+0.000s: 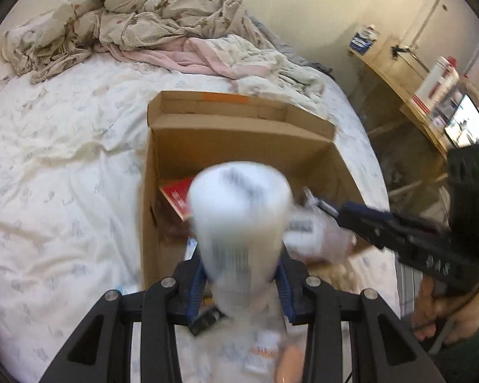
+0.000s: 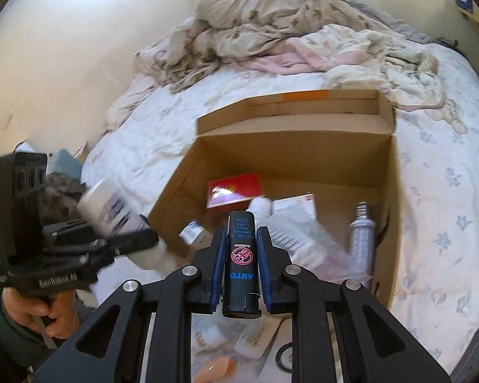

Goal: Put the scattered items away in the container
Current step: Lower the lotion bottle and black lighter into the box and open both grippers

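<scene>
An open cardboard box (image 1: 239,140) (image 2: 290,159) stands on the bed. My left gripper (image 1: 241,282) is shut on a white bottle (image 1: 239,220), blurred by motion, held over the box's near edge; it also shows in the right wrist view (image 2: 111,214). My right gripper (image 2: 241,252) is shut on a black flat item labelled AUTO (image 2: 241,255), held over the box's near side. In the box lie a red box (image 2: 234,188), a light bulb (image 2: 362,233), a white packet (image 2: 293,207) and a clear wrapped pack (image 2: 306,242).
Crumpled blankets (image 1: 150,22) are piled at the far end of the bed. Small items lie on the sheet below the grippers: a white packet (image 2: 255,338), a peach object (image 2: 217,367), a black ring (image 2: 284,357). A wooden desk (image 1: 408,76) stands to the right.
</scene>
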Motion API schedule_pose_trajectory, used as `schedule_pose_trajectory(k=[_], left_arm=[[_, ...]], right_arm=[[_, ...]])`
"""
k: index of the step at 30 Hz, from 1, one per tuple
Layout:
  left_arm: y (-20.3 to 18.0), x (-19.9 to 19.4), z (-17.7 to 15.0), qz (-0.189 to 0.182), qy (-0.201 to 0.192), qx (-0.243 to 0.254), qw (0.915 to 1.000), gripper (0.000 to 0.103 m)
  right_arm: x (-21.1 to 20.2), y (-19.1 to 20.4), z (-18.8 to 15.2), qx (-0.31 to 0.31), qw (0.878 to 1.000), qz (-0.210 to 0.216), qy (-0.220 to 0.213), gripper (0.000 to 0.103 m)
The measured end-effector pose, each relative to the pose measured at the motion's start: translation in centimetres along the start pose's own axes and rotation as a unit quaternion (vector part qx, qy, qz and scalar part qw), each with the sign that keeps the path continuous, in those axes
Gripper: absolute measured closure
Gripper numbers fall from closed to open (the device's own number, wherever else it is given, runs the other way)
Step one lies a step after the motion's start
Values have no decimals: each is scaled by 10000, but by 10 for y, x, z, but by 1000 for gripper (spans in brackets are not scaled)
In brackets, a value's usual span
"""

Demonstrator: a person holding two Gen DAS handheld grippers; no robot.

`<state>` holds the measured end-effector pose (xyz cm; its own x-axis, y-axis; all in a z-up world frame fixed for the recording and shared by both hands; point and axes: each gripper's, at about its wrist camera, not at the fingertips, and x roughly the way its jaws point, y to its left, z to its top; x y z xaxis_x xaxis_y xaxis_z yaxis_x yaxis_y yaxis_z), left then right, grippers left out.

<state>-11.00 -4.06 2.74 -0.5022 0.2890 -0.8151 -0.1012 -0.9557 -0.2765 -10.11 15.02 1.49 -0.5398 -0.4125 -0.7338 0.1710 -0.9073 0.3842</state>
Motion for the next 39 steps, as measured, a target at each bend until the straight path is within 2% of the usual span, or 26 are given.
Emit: schedule_pose_trajectory(k=[2, 6, 9, 15, 27, 29, 31, 32, 39], left_arm=[[7, 9, 14, 93, -71, -122, 9999, 64], [21, 19, 24, 26, -216, -456, 9987, 64], [26, 29, 27, 56, -141, -593, 9981, 64], [16, 42, 21, 297, -36, -235, 9993, 64], [13, 66, 4, 423, 446, -104, 9981, 64], [11, 65, 4, 387, 437, -78, 9983, 60], [10, 64, 3, 305, 471, -118, 9984, 46], [10, 64, 3, 275, 499, -147, 9983, 34], [9, 45, 6, -37, 235, -254, 9994, 32]], right_arm=[[4, -7, 2, 101, 9999, -126, 13, 82], [6, -18, 3, 305, 9993, -199, 93, 82], [9, -20, 5, 384, 9990, -191, 107, 82], [20, -20, 9, 441, 9986, -182, 217, 82], [35, -23, 6, 532, 9971, -335, 417, 82], [34, -24, 6, 550, 9971, -347, 386, 82], [33, -25, 6, 553, 9971, -355, 380, 82], [33, -25, 5, 555, 9971, -363, 379, 82], [27, -22, 8, 421, 9981, -427, 154, 82]])
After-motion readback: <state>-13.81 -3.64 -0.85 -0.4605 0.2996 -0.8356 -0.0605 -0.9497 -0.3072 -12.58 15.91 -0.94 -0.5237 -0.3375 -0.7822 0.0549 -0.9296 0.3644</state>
